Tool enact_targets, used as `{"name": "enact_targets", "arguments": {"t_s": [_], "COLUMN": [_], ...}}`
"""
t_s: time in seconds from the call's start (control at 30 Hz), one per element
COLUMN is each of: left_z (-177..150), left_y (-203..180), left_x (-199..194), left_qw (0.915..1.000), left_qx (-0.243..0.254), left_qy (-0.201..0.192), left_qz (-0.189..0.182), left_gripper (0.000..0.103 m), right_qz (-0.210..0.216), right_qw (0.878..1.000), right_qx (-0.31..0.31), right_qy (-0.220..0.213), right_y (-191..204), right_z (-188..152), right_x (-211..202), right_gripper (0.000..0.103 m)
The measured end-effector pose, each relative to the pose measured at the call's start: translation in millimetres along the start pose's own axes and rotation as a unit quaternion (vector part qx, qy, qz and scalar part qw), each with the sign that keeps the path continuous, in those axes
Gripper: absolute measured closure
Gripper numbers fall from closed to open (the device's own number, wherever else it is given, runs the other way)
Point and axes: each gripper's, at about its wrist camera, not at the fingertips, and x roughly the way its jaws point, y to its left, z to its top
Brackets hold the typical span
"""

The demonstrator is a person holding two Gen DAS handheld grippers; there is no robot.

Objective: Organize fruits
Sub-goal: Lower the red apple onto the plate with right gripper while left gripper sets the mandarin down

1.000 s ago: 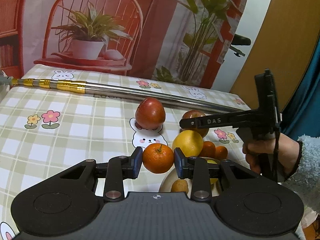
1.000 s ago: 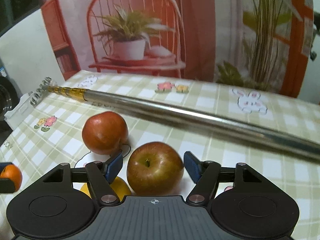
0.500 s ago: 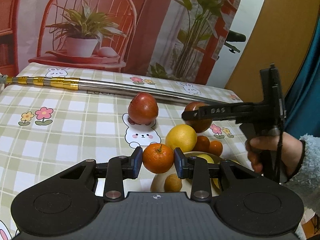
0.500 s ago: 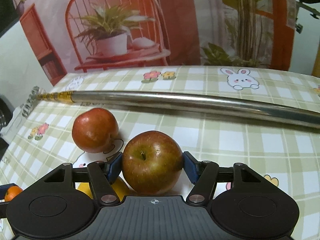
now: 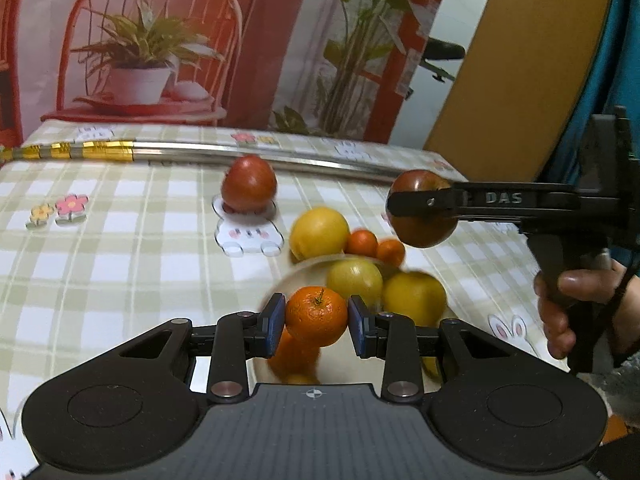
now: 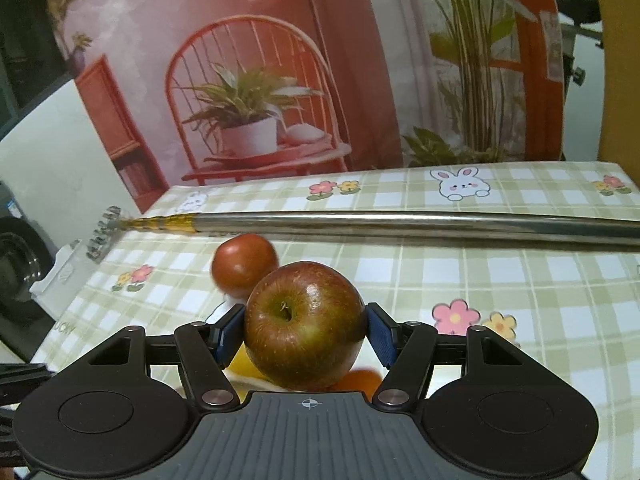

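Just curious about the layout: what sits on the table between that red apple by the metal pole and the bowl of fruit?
In the left wrist view, a yellow citrus fruit lies between the red apple and the bowl, with two small oranges beside it.

Soft, even indoor light; fisheye bending at the edges, motion blur on the fruit, weak shadows.

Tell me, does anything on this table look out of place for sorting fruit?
Yes: a long metal pole with gold bands lies across the checked tablecloth behind the red apple. It is no fruit. Nothing looks spilled or damaged.

Metal pole [image 5: 280,156] probably blocks far side
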Motion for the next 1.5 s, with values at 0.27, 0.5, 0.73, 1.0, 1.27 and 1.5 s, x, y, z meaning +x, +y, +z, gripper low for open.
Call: {"name": "enact_targets", "arguments": {"t_s": [0.27,0.5,0.73,1.0,1.27,1.5], "left_z": [-18.2,-37.9,-44.7,-43.9,-46.7,-47.3], "left_y": [-12.5,-27.5,-22.6,-20.7,-20.5,-19.7], "left_x": [-5.4,-1.3,2.5,5.4,5.6,4.8], "left_qw": [0.9994,0.9969,0.9965,0.997,0.9976,0.9979], "left_qx": [0.013,0.044,0.046,0.045,0.038,0.034], "left_qy": [0.033,0.065,0.063,0.05,0.043,0.04], "left_qz": [-0.002,-0.001,0.029,0.037,0.041,0.039], "left_gripper": [0.067,0.067,0.067,0.066,0.066,0.066], "right_qz": [0.015,0.027,0.038,0.043,0.049,0.052], "right_qw": [1.0,0.999,0.999,0.999,0.997,0.995], "right_qx": [0.012,0.024,0.012,0.003,-0.009,-0.025], "right_qy": [-0.022,-0.03,-0.017,0.018,0.052,0.078], "right_y": [14.1,24.0,34.8,43.9,51.2,55.9], "right_z": [-42.0,-71.9,-92.7,-107.7,-112.9,-116.3], "right_x": [-48.0,-82.9,-99.7,-95.4,-86.4,-82.0], "right_gripper": [0.043,0.043,0.043,0.043,0.043,0.043]}}
